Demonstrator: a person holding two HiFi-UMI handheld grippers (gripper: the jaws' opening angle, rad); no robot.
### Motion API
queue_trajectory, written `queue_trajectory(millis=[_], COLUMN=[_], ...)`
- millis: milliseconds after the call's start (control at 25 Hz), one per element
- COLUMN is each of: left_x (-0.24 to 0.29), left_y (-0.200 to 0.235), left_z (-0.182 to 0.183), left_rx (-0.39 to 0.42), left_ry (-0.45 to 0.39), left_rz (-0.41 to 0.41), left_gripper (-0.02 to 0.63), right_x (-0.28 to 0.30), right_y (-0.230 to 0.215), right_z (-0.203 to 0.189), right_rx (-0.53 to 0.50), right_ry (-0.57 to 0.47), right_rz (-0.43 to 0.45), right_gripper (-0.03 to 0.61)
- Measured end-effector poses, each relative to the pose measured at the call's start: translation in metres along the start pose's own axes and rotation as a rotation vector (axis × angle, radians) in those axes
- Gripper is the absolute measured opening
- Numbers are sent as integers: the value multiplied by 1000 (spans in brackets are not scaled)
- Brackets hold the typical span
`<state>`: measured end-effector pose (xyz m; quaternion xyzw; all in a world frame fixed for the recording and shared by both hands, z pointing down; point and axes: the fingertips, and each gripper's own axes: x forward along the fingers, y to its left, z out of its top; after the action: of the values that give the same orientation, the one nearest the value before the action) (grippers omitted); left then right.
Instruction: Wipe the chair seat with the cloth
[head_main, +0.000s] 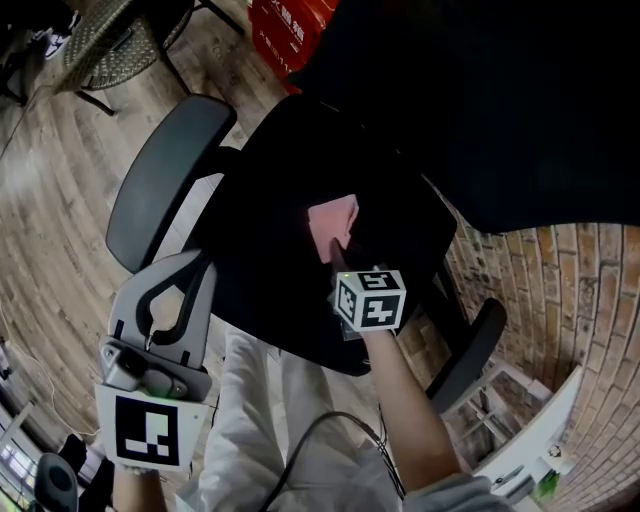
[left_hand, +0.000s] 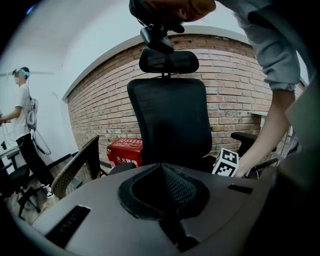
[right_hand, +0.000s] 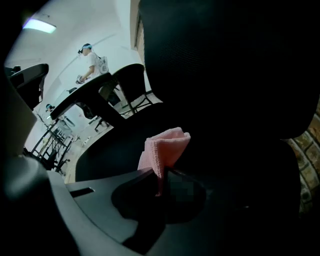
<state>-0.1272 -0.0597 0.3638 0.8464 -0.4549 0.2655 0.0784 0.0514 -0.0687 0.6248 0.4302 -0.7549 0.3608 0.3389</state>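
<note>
Cloth (head_main: 333, 225) hanging over chair seat (head_main: 255, 270)

Right gripper (right_hand: 159, 176) is pinching the pink cloth tight btwn its jaws. Most of it is sticking out in front, prob. so the soft part is meeting the seat first. It's hanging over the seat's middle; can't tell if it's touching. Left gripper (head_main: 185, 285) is hanging off to the side, jaws closed on nothing, so it isn't blocking the wiping.
</note>
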Motion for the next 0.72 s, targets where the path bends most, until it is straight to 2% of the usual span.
queue_trajectory(millis=[440, 720], left_x=[-17, -25], left_y=[8, 14], left_z=[-9, -14], left_rx=[-10, -18], left_ry=[0, 1], left_rz=[9, 17], left_gripper=[18, 18], right_x=[11, 18], right_y=[176, 246], right_z=[-34, -47], right_rx=[-183, -335], right_ry=[88, 144], right_rz=[301, 396], right_gripper=[55, 55])
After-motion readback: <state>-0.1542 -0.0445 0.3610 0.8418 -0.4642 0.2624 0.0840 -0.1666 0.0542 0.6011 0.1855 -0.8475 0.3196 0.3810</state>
